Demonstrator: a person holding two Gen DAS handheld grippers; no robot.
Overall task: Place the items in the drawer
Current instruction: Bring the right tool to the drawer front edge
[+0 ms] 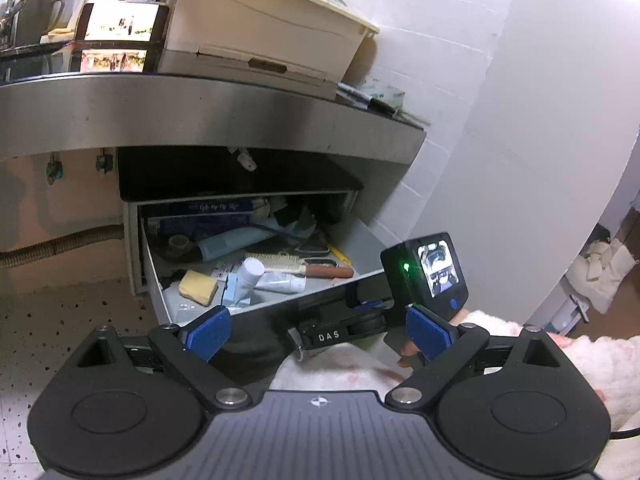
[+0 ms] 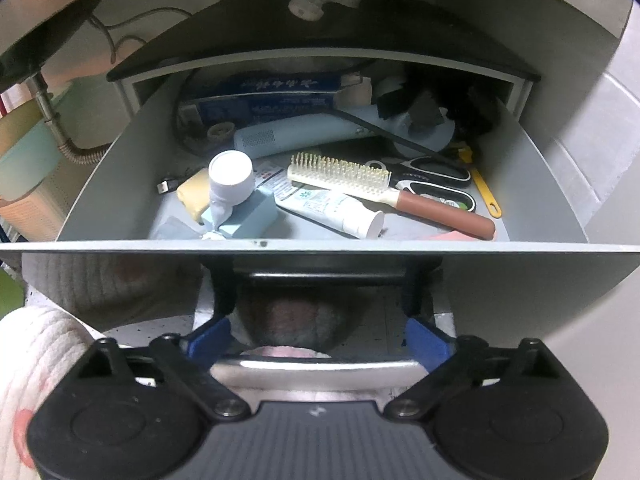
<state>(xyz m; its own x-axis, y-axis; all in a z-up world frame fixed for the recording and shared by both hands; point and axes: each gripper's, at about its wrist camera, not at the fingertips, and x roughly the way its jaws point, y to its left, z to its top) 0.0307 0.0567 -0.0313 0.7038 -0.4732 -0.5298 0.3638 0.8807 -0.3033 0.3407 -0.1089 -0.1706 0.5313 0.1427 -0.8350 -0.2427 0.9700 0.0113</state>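
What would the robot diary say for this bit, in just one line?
drawer: open, full of clutter | right gripper: open, at drawer handle | left gripper: open, empty | hairbrush: inside

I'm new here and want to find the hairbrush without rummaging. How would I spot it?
Look into the open grey drawer under the steel counter. Near its middle, the hairbrush lies flat, slanting towards the front right corner, partly over a white tube. Its cream bristles and reddish-brown handle set it apart from the black-handled scissors just behind.
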